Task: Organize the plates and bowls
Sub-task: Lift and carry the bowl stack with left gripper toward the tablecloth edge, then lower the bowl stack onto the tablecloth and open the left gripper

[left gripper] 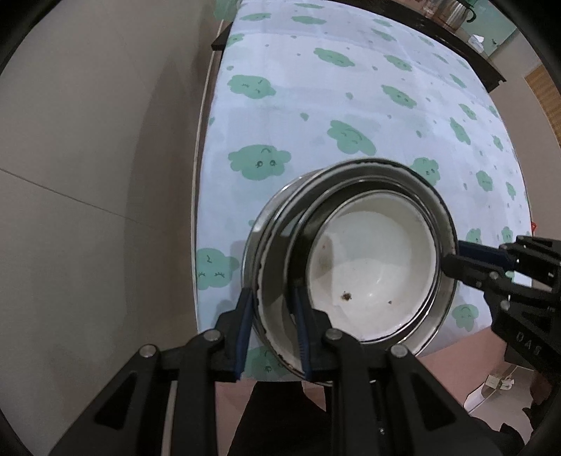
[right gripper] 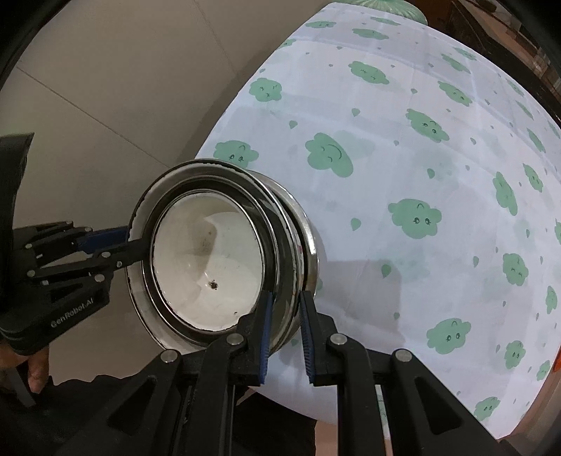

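Observation:
A nested stack of steel plates and bowls with a white bowl innermost is held tilted in the air over the near edge of the table. My left gripper is shut on the stack's rim at its left side. My right gripper is shut on the rim at the opposite side; it shows in the left wrist view at the right. The stack and white bowl show in the right wrist view, with the left gripper clamped on the far rim.
The table carries a pale blue cloth with green cloud prints. A grey tiled floor lies to the left. A steel jug stands beyond the far edge. A dark frame borders the table's far right.

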A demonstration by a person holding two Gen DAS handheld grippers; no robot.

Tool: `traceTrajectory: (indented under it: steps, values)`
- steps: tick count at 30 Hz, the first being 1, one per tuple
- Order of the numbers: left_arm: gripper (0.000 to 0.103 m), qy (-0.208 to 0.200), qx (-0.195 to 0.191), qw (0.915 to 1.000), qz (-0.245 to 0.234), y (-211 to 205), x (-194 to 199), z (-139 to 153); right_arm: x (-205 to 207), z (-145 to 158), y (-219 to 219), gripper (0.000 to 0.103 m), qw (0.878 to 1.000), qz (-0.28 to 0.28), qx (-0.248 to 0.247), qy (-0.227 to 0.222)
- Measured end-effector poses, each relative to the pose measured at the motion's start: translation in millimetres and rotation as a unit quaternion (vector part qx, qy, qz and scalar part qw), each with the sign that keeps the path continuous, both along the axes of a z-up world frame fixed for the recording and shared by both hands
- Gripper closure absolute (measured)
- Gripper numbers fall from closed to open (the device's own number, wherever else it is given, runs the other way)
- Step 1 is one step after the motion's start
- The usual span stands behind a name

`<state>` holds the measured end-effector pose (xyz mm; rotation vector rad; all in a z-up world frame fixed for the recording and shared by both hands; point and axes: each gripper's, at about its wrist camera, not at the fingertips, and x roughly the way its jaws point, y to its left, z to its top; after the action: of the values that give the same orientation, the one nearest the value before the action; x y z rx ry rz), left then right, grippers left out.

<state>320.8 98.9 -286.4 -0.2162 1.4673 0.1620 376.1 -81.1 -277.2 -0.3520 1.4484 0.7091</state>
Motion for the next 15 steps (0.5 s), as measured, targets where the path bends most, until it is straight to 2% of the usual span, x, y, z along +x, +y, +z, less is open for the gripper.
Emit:
traceTrajectory:
  steps: [6, 11, 13, 14, 15]
  values:
    - [0.083, 0.001, 0.002, 1.0, 0.002, 0.7, 3.5, -1.7, -0.1, -6.0, 2.0, 0.085, 1.0, 0.006, -0.001, -0.002]
    - [0.08, -0.002, 0.0, 1.0, 0.008, 1.8, 3.3, 0.6, 0.3, -6.0, -2.1, 0.081, 1.0, -0.008, 0.014, 0.0]
    - [0.067, -0.017, 0.001, 0.9998, 0.01, 2.1, 2.4, 8.4, -0.3, 0.0, -3.6, 0.071, 0.999, -0.016, 0.035, -0.003]
    - [0.055, -0.026, 0.004, 0.9996, 0.011, 2.2, 1.4, 13.5, -1.2, 3.0, -3.2, 0.065, 0.999, -0.017, 0.037, -0.009]
    - [0.048, -0.036, 0.008, 0.9992, 0.011, 2.1, 0.4, 18.8, -3.0, 7.1, -2.5, 0.062, 0.999, -0.015, 0.037, -0.017]
